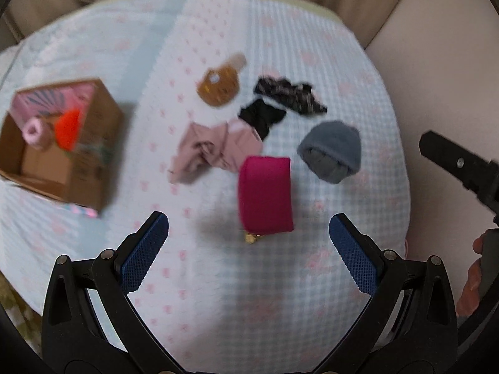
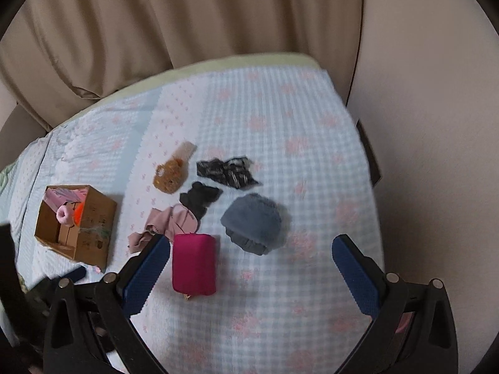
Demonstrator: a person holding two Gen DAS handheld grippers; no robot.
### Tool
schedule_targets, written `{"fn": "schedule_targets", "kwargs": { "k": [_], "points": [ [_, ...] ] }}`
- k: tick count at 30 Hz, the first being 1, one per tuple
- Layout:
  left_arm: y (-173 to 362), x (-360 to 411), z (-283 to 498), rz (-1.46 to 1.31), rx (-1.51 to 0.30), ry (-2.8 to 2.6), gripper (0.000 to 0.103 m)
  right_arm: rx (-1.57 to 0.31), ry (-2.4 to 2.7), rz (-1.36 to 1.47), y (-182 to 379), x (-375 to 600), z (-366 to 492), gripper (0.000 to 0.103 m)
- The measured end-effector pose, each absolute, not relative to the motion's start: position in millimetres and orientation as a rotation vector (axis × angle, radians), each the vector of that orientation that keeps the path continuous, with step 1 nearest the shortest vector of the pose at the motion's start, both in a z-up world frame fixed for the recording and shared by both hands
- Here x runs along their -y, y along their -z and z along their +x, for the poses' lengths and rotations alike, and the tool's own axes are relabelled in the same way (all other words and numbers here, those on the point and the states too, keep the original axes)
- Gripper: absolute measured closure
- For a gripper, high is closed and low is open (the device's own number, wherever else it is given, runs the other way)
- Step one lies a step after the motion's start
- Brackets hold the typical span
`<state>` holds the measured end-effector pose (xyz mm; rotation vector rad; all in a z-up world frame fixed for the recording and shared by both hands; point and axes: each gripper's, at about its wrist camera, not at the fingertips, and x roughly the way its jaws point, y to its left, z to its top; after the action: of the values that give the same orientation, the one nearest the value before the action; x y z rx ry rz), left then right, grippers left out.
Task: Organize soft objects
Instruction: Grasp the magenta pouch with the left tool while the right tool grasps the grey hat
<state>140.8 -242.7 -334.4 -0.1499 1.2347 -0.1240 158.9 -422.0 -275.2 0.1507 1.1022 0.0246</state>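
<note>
Both tongs spread, empty: left gripper [image 1: 249,233], right gripper [image 2: 251,257]. Magenta pouch [image 1: 265,194] likely light, squashy (metal zip-pull nearest); pinch across its 2 long sides, mid-body.

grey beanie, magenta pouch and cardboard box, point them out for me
grey beanie [image 2: 252,222], right wrist view, on its knitted crown
magenta pouch [image 1: 265,194], left wrist view, middle of its top face
cardboard box [image 1: 93,168], left wrist view, on its outer side wall
</note>
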Motion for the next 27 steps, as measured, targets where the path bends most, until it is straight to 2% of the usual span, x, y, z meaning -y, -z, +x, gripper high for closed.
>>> {"fn": "schedule_targets", "kwargs": {
  "k": [5,15,24,26,27],
  "points": [
    [388,261,160,-0.186,-1.318,0.102,0.001,-1.183,-0.020,0.228,319,432,183,0.000],
    [455,283,190,-0.172,-1.393,0.051,0.002,-1.318,0.013,0.399,398,440,229,0.000],
    [488,298,195,-0.154,-1.442,0.043,0.024,-1.380,0.038,0.493,436,444,249,0.001],
    [491,299,196,-0.144,-1.444,0.039,0.031,-1.397,0.039,0.508,441,442,250,0.009],
    [492,300,196,-0.140,-1.446,0.036,0.033,-1.406,0.034,0.517,443,441,251,0.018]
  ]
}}
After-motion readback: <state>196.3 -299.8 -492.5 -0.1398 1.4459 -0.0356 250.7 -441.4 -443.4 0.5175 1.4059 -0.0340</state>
